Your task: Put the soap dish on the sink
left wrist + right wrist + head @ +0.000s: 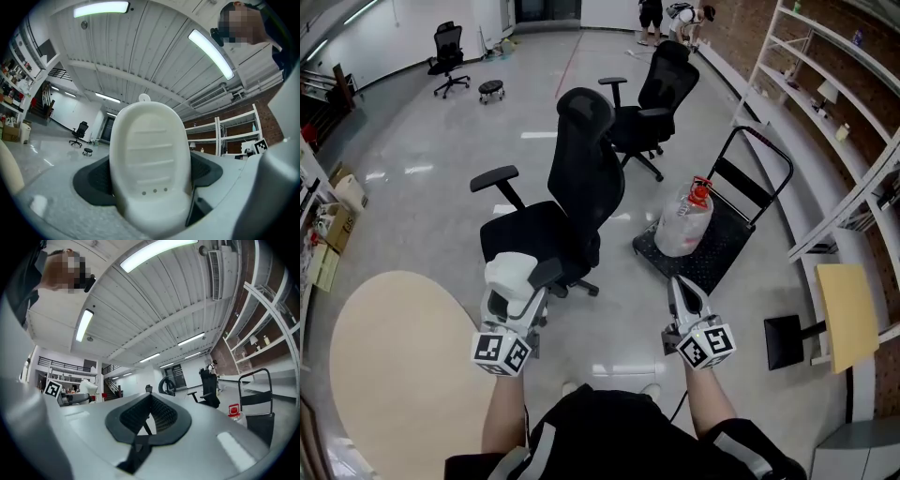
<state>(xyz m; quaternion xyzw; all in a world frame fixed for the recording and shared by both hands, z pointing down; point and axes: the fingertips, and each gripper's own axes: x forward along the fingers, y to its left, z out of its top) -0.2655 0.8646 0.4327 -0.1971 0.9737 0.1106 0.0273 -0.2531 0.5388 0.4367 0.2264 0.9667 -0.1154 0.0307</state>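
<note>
Gripping a white soap dish [508,275] upright between its jaws, the left gripper [517,305] hovers just in front of the black office chair [577,187], by the seat's front edge. To the right of that chair, the right gripper [683,292] hangs with its jaws pressed together on nothing, near a water jug [682,223] on a cart [728,251].

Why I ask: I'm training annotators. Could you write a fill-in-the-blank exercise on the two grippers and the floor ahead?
1. The left gripper is shut on a white ____.
2. The jaws of the right gripper hold ____.
3. The nearest office chair is ____ in colour.
Missing words: soap dish; nothing; black.
</note>
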